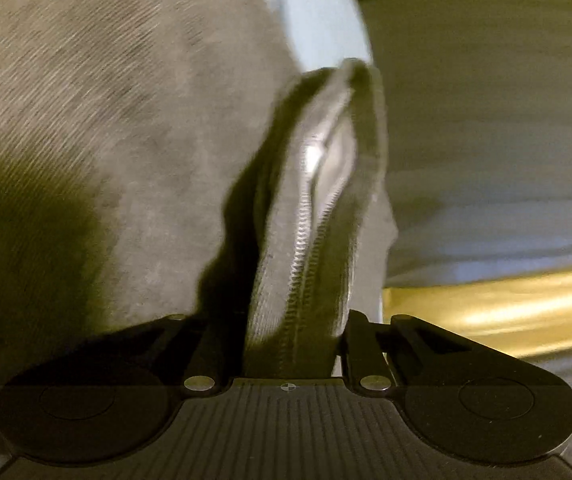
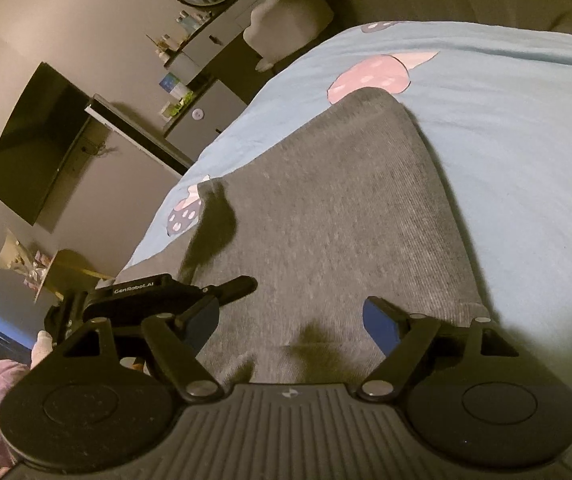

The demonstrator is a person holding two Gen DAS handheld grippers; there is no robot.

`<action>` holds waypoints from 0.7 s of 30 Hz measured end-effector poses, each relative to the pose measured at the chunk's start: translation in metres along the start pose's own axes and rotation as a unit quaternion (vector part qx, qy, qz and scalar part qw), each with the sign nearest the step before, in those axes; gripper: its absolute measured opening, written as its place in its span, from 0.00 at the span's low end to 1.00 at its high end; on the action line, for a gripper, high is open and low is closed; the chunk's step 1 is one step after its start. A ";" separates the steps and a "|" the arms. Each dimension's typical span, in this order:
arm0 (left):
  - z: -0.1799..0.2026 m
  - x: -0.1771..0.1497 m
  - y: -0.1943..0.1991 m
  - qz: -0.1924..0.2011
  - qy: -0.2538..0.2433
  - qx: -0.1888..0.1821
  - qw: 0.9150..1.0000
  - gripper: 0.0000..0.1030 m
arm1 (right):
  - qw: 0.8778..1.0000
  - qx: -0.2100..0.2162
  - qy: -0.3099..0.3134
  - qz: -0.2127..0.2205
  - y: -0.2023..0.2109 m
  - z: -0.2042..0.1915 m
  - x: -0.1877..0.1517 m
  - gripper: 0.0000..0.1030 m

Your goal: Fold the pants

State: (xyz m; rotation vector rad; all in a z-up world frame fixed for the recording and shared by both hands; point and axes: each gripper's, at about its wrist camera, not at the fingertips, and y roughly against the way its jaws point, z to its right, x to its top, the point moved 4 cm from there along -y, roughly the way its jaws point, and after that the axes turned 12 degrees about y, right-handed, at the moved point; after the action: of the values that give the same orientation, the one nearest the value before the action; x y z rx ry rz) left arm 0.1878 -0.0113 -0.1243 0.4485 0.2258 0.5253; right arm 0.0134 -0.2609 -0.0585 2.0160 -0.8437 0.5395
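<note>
A: Left gripper (image 1: pixel 294 344) is pinching a seamed edge of the grey pants (image 1: pixel 126 128), jaws closed tight on a bunched strip with stitching running up through it. That strip is standing up off the rest of the pants.

B: And the right gripper (image 2: pixel 292 320)?

A: It is hovering wide apart, holding nothing, just over the near end of the pants, which are lying flat on the blue bedsheet (image 2: pixel 506 140). The far end of the pants is covering part of a pink mushroom print (image 2: pixel 370 74).

B: Risks?

A: The left view is blurring, so the grip is hard to judge. It may be catching only the seam, and the fabric could be slipping free under a pull. The pants are also sitting near the bedsheet's left edge; a drag toward that edge could be sending a corner over the side.

B: Anything else?

A: With one end unheld, the fold may be landing skewed.
</note>
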 end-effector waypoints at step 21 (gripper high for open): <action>0.043 0.004 0.114 0.178 -0.197 0.107 0.958 0.52 | 0.993 -0.082 0.077 -0.038 -0.032 -0.028 0.003 0.39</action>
State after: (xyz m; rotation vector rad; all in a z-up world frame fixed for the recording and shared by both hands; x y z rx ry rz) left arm 0.1558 0.0640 -0.0337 0.8027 -0.1902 0.7533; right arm 0.0372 -0.2257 -0.0587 1.8249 -0.6914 0.5561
